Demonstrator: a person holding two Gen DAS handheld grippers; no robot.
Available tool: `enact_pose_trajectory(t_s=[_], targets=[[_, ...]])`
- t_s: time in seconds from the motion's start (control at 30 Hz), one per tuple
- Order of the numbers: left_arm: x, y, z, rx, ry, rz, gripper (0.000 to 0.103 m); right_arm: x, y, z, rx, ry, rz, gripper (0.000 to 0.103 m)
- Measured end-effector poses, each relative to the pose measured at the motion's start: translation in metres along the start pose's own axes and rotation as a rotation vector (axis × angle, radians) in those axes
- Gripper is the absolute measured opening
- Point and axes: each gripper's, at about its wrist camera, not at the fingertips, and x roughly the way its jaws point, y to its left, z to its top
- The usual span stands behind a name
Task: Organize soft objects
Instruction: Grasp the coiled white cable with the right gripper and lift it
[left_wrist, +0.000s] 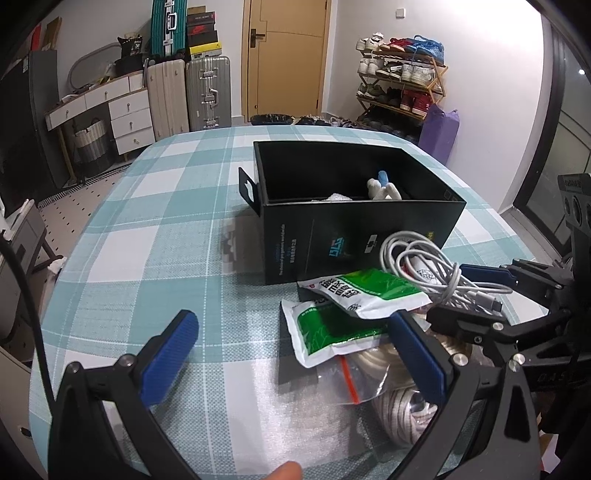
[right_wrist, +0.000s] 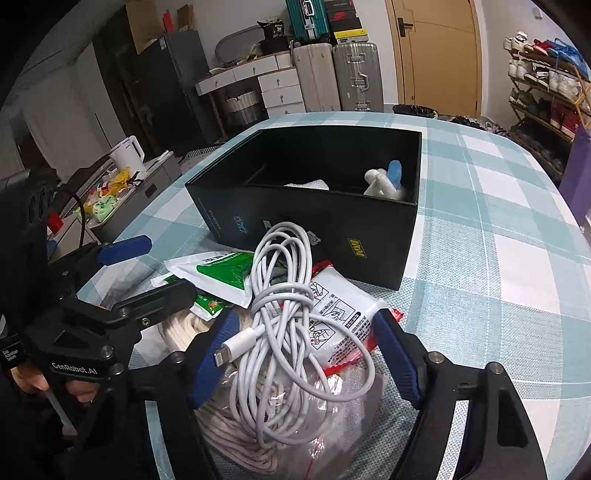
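A black open box (left_wrist: 354, 236) (right_wrist: 332, 221) stands on the checked tablecloth; inside it lie a white-and-blue soft item (left_wrist: 382, 188) (right_wrist: 386, 181) and some bubble wrap (right_wrist: 308, 183). In front of the box is a pile: green-and-white packets (left_wrist: 364, 291) (right_wrist: 218, 269), a coiled white cable (left_wrist: 424, 266) (right_wrist: 280, 317), a red-and-white packet (right_wrist: 343, 314), and a clear bag of cream rope (left_wrist: 391, 387) (right_wrist: 229, 424). My left gripper (left_wrist: 291, 354) is open, low over the pile's left side. My right gripper (right_wrist: 306, 358) is open, its fingers on either side of the cable.
The table edge curves around at left and far side. Suitcases (left_wrist: 192, 96), a white drawer unit (left_wrist: 125, 110), a door (left_wrist: 288, 55) and a shoe rack (left_wrist: 402, 81) stand beyond. A purple bag (left_wrist: 439, 133) sits by the table's far right.
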Motion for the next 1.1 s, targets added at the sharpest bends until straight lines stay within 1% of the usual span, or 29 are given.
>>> enact_pose_trajectory(t_s=[0.1,0.3,0.37,0.47,0.53,0.6,0.63,0.7,0.9,1.1], targets=[[-0.002,0.0,-0.001,-0.004,-0.001,0.002,0.103,-0.002,0.0,-0.002,-0.003,0.0,0.004,0.072],[-0.004,0.002,-0.002,-0.008,0.0,0.007,0.103,-0.002,-0.002,-0.004,0.0,0.001,0.011,0.071],[-0.004,0.003,-0.002,-0.015,0.0,0.005,0.103,-0.002,-0.001,-0.004,0.0,-0.001,0.009,0.069],[-0.004,0.003,-0.002,-0.013,0.002,0.008,0.103,-0.004,0.001,-0.005,-0.01,-0.012,0.003,0.063],[-0.004,0.002,-0.002,-0.012,0.002,0.005,0.103,-0.007,0.002,-0.007,-0.012,-0.021,-0.001,0.056],[-0.004,0.0,-0.002,-0.009,0.004,0.008,0.103,-0.01,0.004,-0.009,-0.013,-0.031,-0.002,0.052],[-0.004,-0.001,-0.002,-0.007,0.004,0.008,0.103,-0.011,0.004,-0.01,-0.016,-0.039,-0.002,0.047],[-0.005,-0.003,-0.002,-0.004,0.002,0.009,0.103,-0.014,0.005,-0.013,-0.021,-0.05,-0.006,0.043],[-0.007,-0.006,-0.002,0.004,-0.001,0.007,0.103,-0.023,0.01,-0.017,-0.03,-0.081,0.008,0.042],[-0.011,-0.01,-0.002,0.009,-0.004,-0.001,0.103,-0.04,0.012,-0.024,-0.034,-0.131,0.018,0.042]])
